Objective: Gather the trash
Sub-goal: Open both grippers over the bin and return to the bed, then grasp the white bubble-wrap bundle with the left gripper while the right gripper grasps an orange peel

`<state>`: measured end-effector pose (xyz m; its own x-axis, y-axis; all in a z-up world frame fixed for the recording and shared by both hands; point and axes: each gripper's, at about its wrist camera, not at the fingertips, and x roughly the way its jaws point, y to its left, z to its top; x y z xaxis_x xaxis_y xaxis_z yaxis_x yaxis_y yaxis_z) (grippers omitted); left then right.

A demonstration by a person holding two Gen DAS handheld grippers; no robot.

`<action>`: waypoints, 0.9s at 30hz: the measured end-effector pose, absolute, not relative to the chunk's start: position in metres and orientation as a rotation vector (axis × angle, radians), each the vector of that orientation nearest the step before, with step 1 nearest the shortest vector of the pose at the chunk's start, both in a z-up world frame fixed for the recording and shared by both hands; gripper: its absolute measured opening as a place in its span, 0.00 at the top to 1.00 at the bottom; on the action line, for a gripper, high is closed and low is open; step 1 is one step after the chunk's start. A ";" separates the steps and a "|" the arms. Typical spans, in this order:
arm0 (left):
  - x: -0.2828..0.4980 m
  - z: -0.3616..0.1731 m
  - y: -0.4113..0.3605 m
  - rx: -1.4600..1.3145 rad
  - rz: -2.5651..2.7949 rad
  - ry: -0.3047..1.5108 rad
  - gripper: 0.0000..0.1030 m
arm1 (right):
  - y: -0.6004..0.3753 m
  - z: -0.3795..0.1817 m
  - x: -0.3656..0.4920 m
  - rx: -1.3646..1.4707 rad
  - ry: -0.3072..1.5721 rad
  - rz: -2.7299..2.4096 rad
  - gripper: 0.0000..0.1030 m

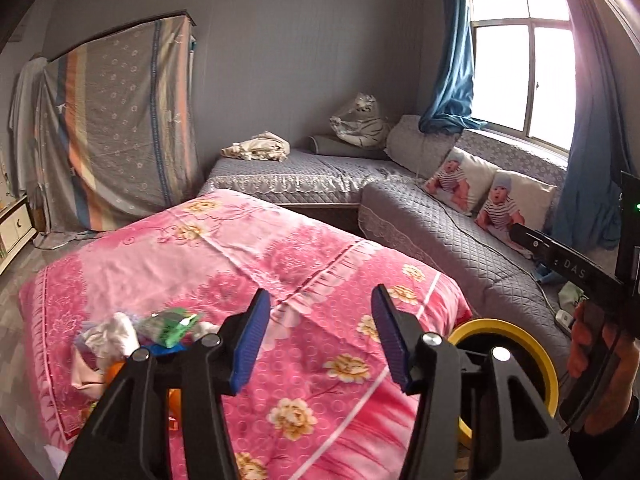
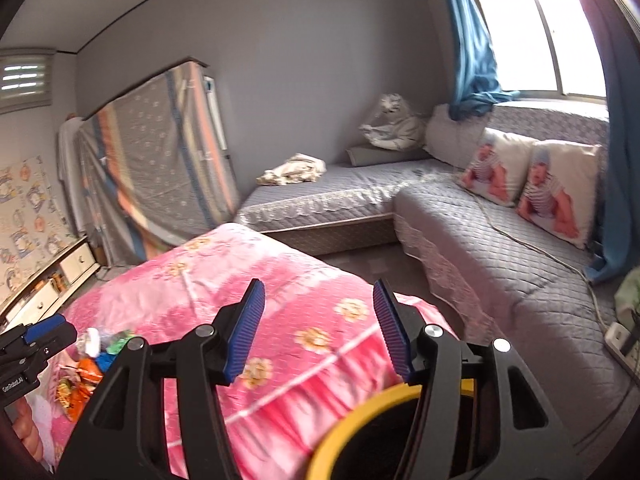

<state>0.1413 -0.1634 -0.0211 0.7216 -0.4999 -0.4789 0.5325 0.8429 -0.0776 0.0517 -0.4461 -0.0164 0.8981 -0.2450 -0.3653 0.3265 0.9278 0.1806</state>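
Observation:
A pile of trash lies on the near left of the pink floral cloth (image 1: 280, 264): white crumpled paper (image 1: 114, 338), a green wrapper (image 1: 170, 326) and orange wrappers (image 2: 78, 384). A yellow-rimmed bin (image 1: 520, 334) stands at the cloth's right edge, also in the right wrist view (image 2: 360, 416). My left gripper (image 1: 318, 340) is open and empty above the cloth, right of the trash. My right gripper (image 2: 320, 332) is open and empty above the cloth, near the bin. The left gripper's tip shows at the left in the right wrist view (image 2: 44, 330).
A grey quilted corner sofa (image 1: 440, 232) runs behind and to the right, with baby-print cushions (image 1: 452, 180), a cable and a power strip (image 2: 620, 340). A cloth-covered wardrobe (image 1: 120, 120) stands at the back left. A low white cabinet (image 2: 52, 280) lines the left wall.

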 end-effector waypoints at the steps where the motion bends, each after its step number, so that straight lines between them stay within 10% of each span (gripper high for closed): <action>1: 0.142 -0.018 -0.154 0.060 -0.549 0.508 0.51 | -0.437 -0.013 0.057 0.234 0.341 -0.275 0.48; 27: 0.093 -0.045 0.039 -0.076 -0.076 0.532 0.21 | -0.229 -0.043 0.123 -0.027 0.399 0.240 0.35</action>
